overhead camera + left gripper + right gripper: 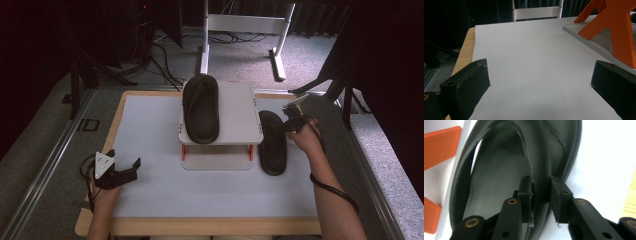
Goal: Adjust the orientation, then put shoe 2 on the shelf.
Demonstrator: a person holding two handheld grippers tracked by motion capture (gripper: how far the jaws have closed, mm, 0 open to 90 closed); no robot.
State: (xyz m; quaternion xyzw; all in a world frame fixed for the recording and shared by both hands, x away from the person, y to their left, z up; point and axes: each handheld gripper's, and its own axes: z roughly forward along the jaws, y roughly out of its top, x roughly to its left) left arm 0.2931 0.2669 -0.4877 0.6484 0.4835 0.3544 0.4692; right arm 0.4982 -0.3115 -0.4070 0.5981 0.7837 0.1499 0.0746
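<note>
Slippers of black leather-like material make up the pair here: one slipper [273, 143] lies flat on the white table mat [150, 150], just to the right of a small white stand [239, 107] with orange legs [621, 32], and the other slipper [201, 108] rests on top of that stand. The slipper on the mat has a smooth black upper with a stitched seam, a rounded rim and a pale grey insole [496, 177], seen closely in the right gripper view. The right gripper [291, 121] sits at the far end of this slipper, and its black jaws are clamped on the edge of the upper [541, 182], one pad inside the opening and one outside, the material pinched between them. The left gripper [118, 167] rests low near the front left of the mat, well apart from both slippers, its jaws spread wide with bare white surface between them.
</note>
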